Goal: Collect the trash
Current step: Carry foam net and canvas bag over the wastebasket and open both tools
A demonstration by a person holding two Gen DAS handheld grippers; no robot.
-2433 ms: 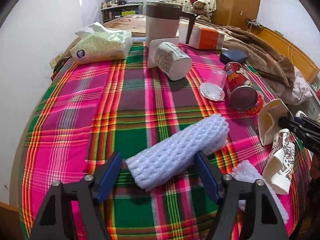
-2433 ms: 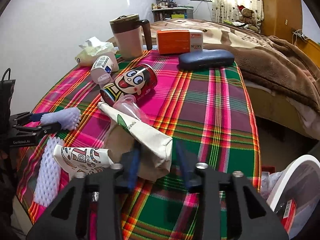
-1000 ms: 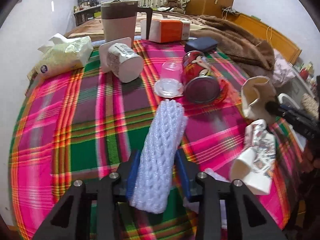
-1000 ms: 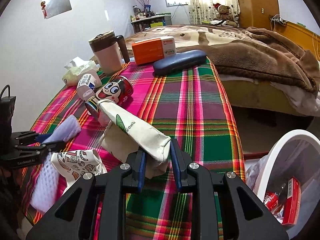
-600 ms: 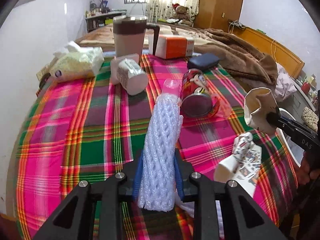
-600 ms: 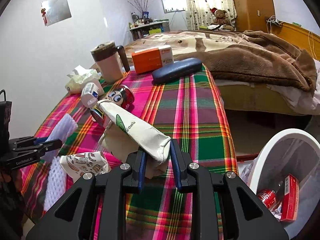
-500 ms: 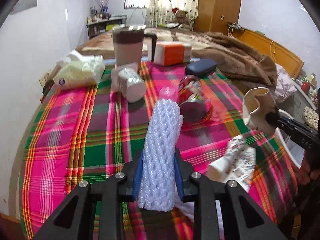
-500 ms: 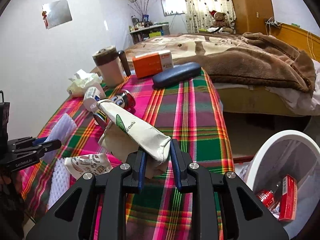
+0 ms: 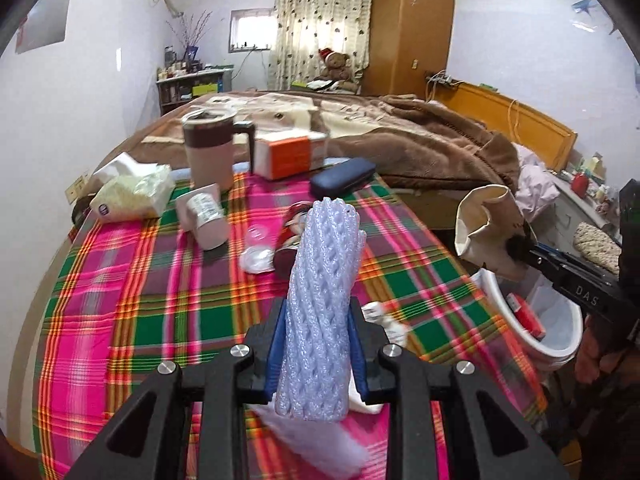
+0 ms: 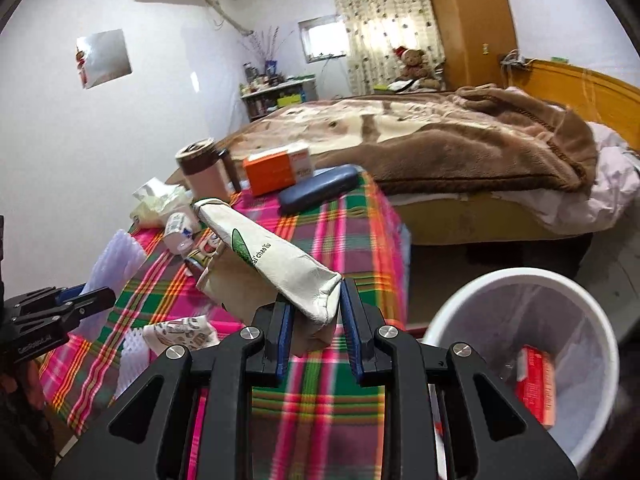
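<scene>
In the left wrist view, the left gripper is seen clamped tight on a white foam fruit net, which has been lifted clear of the plaid tablecloth since a second ago. A white trash bin now shows at four o'clock, just off the table edge.

In the right wrist view, the right gripper is closed on a crumpled paper bag, likewise raised. The bin sits at four o'clock, with a red packet already inside. Both pieces appear ready to be carried over and dropped; a printed wrapper and another foam net are left on the cloth at eight o'clock.
</scene>
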